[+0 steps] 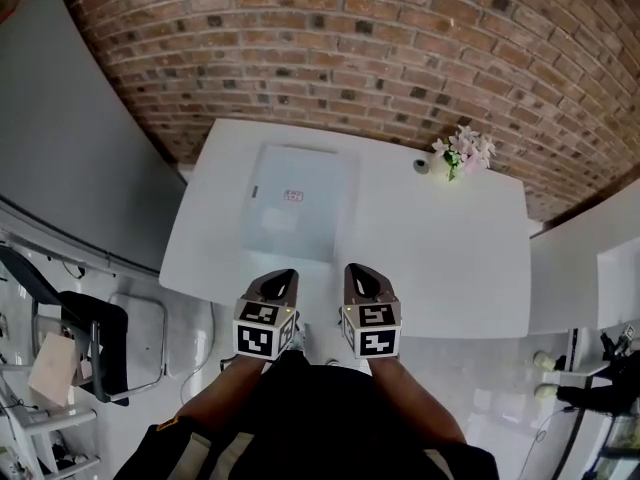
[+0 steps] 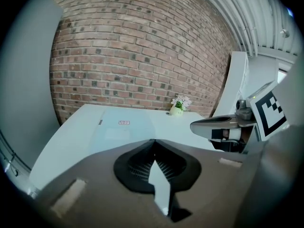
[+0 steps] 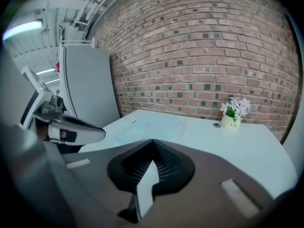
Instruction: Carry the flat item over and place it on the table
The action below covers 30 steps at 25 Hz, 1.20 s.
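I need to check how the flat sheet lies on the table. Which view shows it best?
The head view: it looks down on the whole flat sheet, all four edges visible on the white table. Both gripper views catch it at a shallow angle, foreshortened, its edges faint.

table (image 1: pixel 450 258) white | flat item (image 1: pixel 295 208) pale blue | wall (image 1: pixel 400 48) red brick

Head view steeply downward; both gripper views across the shared table (image 1: pixel 450 258)

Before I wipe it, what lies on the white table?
Flat pale sheet with red label, pot of pink flowers, small grey object; under the sheet is hidden.
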### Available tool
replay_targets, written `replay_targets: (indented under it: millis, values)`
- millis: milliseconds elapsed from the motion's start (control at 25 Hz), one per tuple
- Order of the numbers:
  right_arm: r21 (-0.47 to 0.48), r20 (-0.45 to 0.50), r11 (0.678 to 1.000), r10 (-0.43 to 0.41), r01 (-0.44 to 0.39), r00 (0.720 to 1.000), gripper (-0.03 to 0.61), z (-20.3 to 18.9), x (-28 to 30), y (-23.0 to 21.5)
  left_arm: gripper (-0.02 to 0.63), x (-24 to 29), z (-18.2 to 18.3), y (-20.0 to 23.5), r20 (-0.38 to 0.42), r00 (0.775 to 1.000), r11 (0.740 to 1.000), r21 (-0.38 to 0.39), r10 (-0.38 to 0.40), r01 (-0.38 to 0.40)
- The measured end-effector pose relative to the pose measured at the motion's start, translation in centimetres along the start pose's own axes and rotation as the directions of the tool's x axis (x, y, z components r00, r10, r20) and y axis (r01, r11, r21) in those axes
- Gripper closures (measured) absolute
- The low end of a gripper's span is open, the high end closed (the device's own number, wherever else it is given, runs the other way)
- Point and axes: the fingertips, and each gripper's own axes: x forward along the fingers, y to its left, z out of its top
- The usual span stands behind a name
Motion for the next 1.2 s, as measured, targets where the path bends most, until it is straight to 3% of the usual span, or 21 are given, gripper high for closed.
replay_targets:
  millis: [720,1200]
  values:
    - [-0.060,0.139,0.996,0.075,-0.067,0.987,0.578,-2.1,-12.9,1.8,0.609,-9.4,-2.5,-10.2,0.107,0.993,0.998,-0.012,0.057,-0.056]
    - [-0.097,0.134,0.986,0.145,-0.132,0.980,0.578,-4.6,-15.9,5.6,0.609,-12.9,-5.3,-11.0,0.113,0.987,0.993,-0.025,0.116,-0.113]
